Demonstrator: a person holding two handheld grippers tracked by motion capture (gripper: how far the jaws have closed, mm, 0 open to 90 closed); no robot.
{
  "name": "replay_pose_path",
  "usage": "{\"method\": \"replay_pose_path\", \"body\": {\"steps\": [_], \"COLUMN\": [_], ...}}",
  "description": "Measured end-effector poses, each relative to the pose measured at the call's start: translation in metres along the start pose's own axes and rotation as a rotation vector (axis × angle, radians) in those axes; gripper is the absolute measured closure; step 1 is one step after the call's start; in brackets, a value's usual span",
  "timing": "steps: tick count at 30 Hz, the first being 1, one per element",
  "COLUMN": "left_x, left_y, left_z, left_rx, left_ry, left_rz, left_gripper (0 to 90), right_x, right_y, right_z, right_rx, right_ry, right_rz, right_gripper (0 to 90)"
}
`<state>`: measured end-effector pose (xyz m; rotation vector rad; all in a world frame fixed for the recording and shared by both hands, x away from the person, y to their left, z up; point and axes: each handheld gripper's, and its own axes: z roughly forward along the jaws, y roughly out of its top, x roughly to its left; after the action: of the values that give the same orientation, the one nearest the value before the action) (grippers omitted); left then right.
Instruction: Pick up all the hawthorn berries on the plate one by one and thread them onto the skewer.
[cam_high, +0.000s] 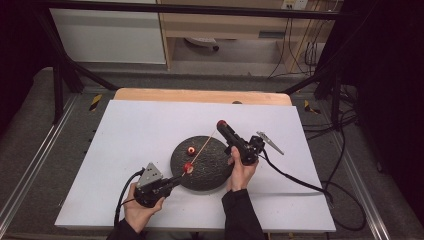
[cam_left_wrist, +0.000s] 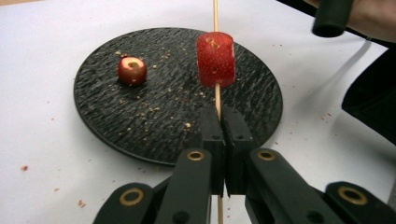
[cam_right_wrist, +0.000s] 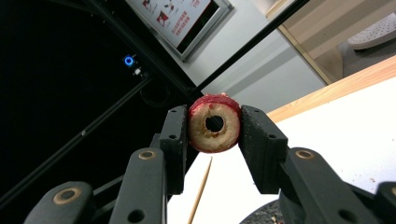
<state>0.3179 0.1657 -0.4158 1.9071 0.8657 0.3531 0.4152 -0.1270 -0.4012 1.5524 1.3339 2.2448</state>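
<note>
— White table (cam_high: 130, 135), dark round plate (cam_high: 210, 175) near the middle?
— Yes. Left gripper (cam_left_wrist: 223, 122) is clamped tight on a skewer (cam_left_wrist: 215, 14) carrying one red fruit piece (cam_left_wrist: 215, 59) over the plate.
— Right gripper (cam_right_wrist: 214, 123)?
— Raised at the plate's right, pinching a cored fruit ring (cam_right_wrist: 214, 123). A third piece (cam_left_wrist: 132, 70) lies on the plate's left.

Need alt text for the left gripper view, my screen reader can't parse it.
The left gripper, jaws shut, pinches a thin wooden skewer threaded through one red cored fruit piece above a black textured plate. A second fruit piece lies on the plate among crumbs.
</note>
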Motion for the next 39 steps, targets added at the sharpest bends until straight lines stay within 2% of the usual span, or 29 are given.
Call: {"method": "replay_pose_path", "body": {"steps": [10,19,34,39], "left_x": [-0.01,-0.011,-0.013,-0.013], "left_y": [0.005,0.005,0.006,0.007], "left_z": [0.002,0.002,0.002,0.002], "left_rx": [-0.02,-0.039,-0.049,-0.065], "left_ry": [-0.011,-0.003,0.003,0.006], "left_rz": [0.01,0.007,0.011,-0.002], "left_gripper": [88.6,88.7,88.7,88.7], "right_x": [0.0,0.002,0.001,0.001], "right_y": [0.001,0.002,0.002,0.001], "right_z": [0.0,-0.001,0.0,0.0], "right_rx": [-0.026,-0.032,-0.027,-0.025], "right_ry": [0.018,0.036,0.037,0.045], "right_rz": [0.033,0.048,0.053,0.062], "right_gripper": [63.2,63.2,63.3,63.3]}}
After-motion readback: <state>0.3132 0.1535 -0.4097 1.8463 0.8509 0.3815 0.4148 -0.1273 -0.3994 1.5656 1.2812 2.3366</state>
